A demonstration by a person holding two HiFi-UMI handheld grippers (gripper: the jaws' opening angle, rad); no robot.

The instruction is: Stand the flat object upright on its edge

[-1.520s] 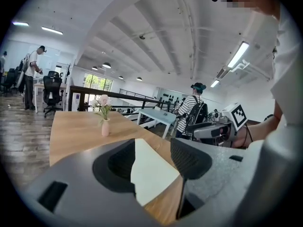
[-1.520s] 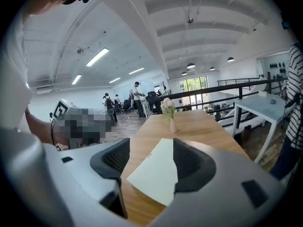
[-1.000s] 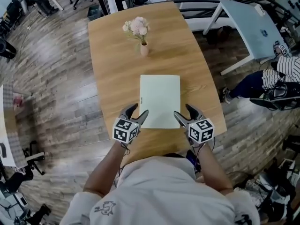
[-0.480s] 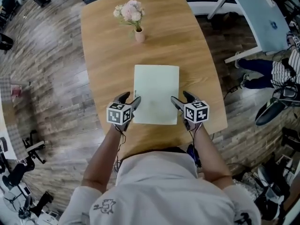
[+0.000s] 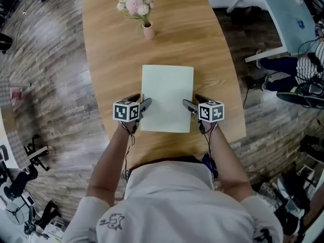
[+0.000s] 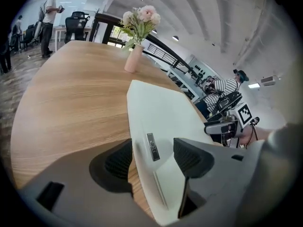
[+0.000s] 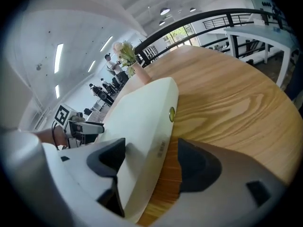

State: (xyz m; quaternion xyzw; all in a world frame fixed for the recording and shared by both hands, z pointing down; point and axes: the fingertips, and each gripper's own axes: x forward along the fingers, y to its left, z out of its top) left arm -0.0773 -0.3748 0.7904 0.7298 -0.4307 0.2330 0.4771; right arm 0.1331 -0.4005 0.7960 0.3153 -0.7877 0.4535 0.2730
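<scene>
The flat object [image 5: 167,97] is a pale green slab lying flat on the wooden table [image 5: 212,49], its long sides running away from me. My left gripper [image 5: 140,101] straddles its left edge, and in the left gripper view [image 6: 152,157] one jaw hangs over the top face [image 6: 163,112] while the other stands outside over the wood. My right gripper [image 5: 194,101] straddles the right edge [image 7: 142,112] in the same way [image 7: 151,162]. Both sets of jaws have just been opening, with the object's edge between them. The pads do not press on it.
A small pink vase of flowers [image 5: 147,30] stands at the table's far end, beyond the object. A white table [image 5: 288,9] and a seated person in a striped top [image 5: 309,70] are off to the right. The table's near edge lies just behind the grippers.
Both grippers have come down from the object's near corners to its two side edges. Their jaws now sit around those edges. The object has not moved.
</scene>
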